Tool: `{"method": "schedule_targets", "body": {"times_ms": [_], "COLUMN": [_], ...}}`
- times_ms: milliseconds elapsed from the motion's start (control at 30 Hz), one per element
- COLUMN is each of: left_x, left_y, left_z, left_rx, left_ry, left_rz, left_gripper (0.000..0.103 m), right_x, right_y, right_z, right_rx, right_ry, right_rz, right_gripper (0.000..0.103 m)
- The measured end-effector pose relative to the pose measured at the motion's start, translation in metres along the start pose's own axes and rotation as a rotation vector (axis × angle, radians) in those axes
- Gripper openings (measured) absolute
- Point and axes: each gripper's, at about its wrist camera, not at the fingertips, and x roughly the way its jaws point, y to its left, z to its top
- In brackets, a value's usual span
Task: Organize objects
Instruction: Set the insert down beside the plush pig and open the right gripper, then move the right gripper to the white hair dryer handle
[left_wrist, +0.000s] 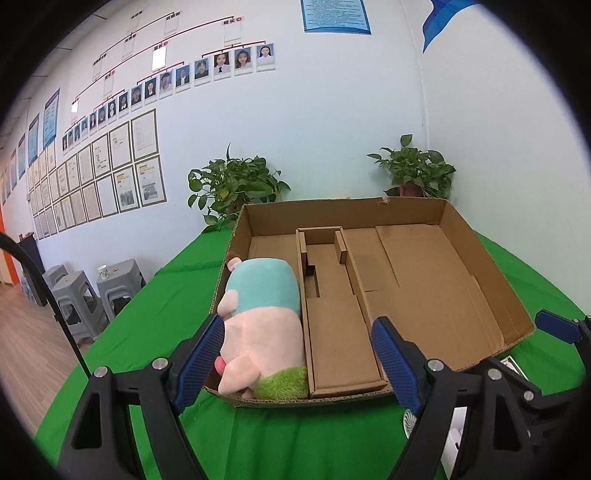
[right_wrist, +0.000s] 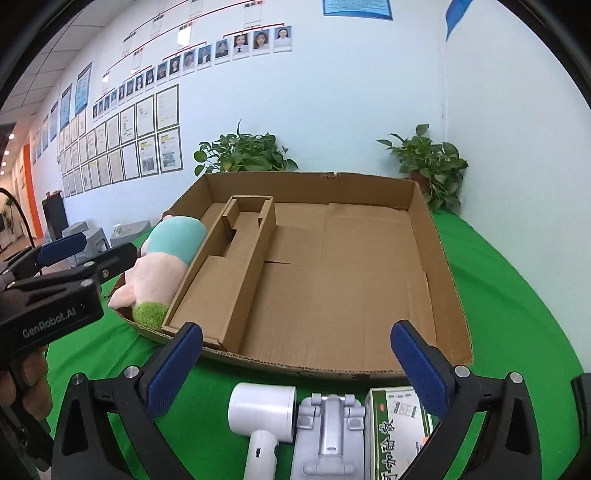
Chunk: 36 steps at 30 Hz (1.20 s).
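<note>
Green cloth (left_wrist: 166, 295) covers the table beneath framed papers (left_wrist: 122, 173).

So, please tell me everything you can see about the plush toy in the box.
The plush toy is soft and fuzzy, with a teal upper body, a pale pink lower body with small stubby limbs, and a shaggy green end nearest the cameras. It lies on its side in the narrow left compartment of the cardboard box, lengthwise, pressed against the cardboard divider and the box's left wall. A small brownish part shows at its far end. The left gripper is open close to it; contact with the toy cannot be told.
</note>
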Motion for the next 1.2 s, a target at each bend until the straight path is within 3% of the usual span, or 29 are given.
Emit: {"method": "schedule_targets", "body": {"times_ms": [67, 100, 133, 167, 200, 233, 333, 400, 433, 467, 500, 600, 900, 1067, 1200], "left_x": [-0.002, -0.003, -0.002, -0.001, 0.003, 0.006, 0.007, 0.003, 0.002, -0.001, -0.004, -0.009, -0.008, -0.004, -0.003], "left_y": [-0.001, -0.001, -0.001, -0.002, -0.001, 0.000, 0.000, -0.003, -0.004, -0.005, -0.005, -0.008, -0.010, -0.015, -0.017], "left_z": [-0.002, -0.003, -0.004, -0.006, -0.007, -0.009, -0.012, -0.013, -0.014, -0.015, -0.016, -0.018, -0.022, -0.026, -0.028], "left_rx": [-0.015, -0.022, -0.025, -0.026, -0.035, -0.047, -0.047, -0.039, -0.029, -0.030, -0.041, -0.038, -0.027, -0.002, -0.009], "left_ry": [0.002, 0.006, 0.019, 0.036, 0.064, 0.087, 0.092, 0.080, 0.079, 0.071, 0.054, 0.046, 0.076, 0.101, 0.118], "left_rz": [-0.019, -0.027, -0.032, -0.037, -0.043, -0.041, -0.020, 0.015, 0.024, 0.020, 0.008, -0.015, -0.010, 0.035, 0.013], "left_gripper": [0.076, 0.069, 0.049, 0.023, 0.009, 0.003, 0.003, 0.022, 0.057, 0.086, 0.086, 0.086, 0.086, 0.086, 0.086], "right_x": [-0.004, -0.006, -0.006, -0.005, -0.005, -0.005, -0.008, -0.011, -0.010, -0.012, -0.012, -0.016, -0.014, -0.016, -0.021], "right_y": [-0.005, -0.007, -0.008, -0.009, -0.010, -0.011, -0.012, -0.010, -0.010, -0.010, -0.009, -0.006, -0.002, -0.007, -0.010], "right_z": [-0.003, -0.005, -0.007, -0.009, -0.011, -0.013, -0.019, -0.021, -0.021, -0.023, -0.021, -0.022, -0.029, -0.031, -0.034], "right_rx": [0.008, 0.013, 0.015, 0.015, 0.018, 0.023, 0.017, 0.006, 0.002, 0.001, 0.004, -0.008, -0.028, -0.024, -0.025], "right_ry": [0.001, 0.003, 0.012, 0.024, 0.033, 0.036, 0.034, 0.026, 0.026, 0.022, 0.013, -0.012, 0.008, 0.007, 0.002], "right_rz": [-0.006, -0.014, -0.026, -0.037, -0.039, -0.035, -0.030, -0.023, -0.019, -0.006, 0.009, 0.016, 0.027, 0.038, 0.069], "right_gripper": [0.084, 0.066, 0.043, 0.035, 0.026, 0.022, 0.021, 0.029, 0.053, 0.071, 0.101, 0.102, 0.102, 0.103, 0.103]}}
